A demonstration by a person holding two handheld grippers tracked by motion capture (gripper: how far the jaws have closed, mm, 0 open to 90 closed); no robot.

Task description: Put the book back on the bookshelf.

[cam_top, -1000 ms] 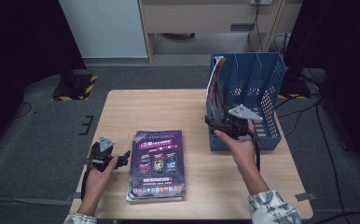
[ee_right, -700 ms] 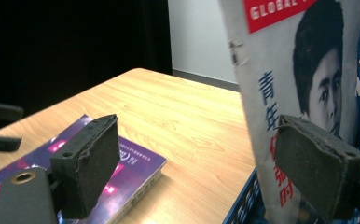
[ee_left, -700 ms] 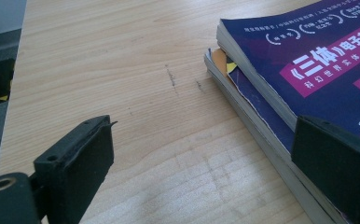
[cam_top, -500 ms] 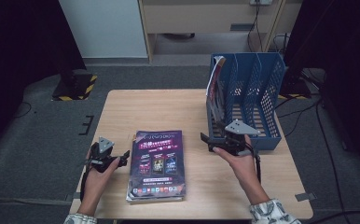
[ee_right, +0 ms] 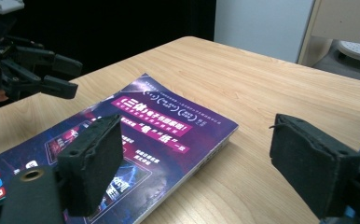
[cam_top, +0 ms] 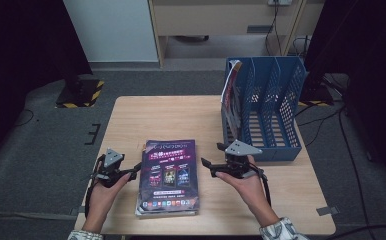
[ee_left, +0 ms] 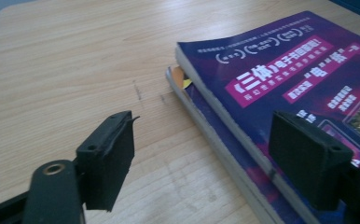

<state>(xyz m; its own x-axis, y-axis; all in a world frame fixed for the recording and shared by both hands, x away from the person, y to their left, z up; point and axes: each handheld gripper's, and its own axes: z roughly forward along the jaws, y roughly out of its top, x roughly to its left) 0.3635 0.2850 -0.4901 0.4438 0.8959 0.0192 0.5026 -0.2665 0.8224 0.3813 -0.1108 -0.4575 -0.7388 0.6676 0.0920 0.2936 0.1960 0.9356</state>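
1. Near the front edge of the table [cam_top: 146, 115], left of centre: a stack of magazines [cam_top: 168, 177], lying flat and squared to the table edges, its short side close to the front edge.
2. Top magazine [ee_left: 280, 70]: purple cover with a magenta banner. The white Chinese headline includes "三体"; the smaller lines of print are too fine to read. A row of small coloured icons runs along the cover's near edge in the high view.
3. Lower magazines: their edges jut slightly past the top one at the corner seen in the left gripper view, where a small orange patch shows between the layers.
4. Left gripper [cam_top: 133, 171]: held just beside the stack's left side, above the front left corner of the table. Its jaws have just been closing but stand apart; one is over bare wood, the other over the stack's edge, and neither presses on it.
5. Right gripper [cam_top: 212, 161]: held just right of the stack, pointing towards it. Its jaws are apart with nothing between them.
6. Blue file rack [cam_top: 276, 100]: stands at the back right corner of the table, with mesh dividers. One magazine [cam_top: 231, 95] stands upright in its leftmost slot.
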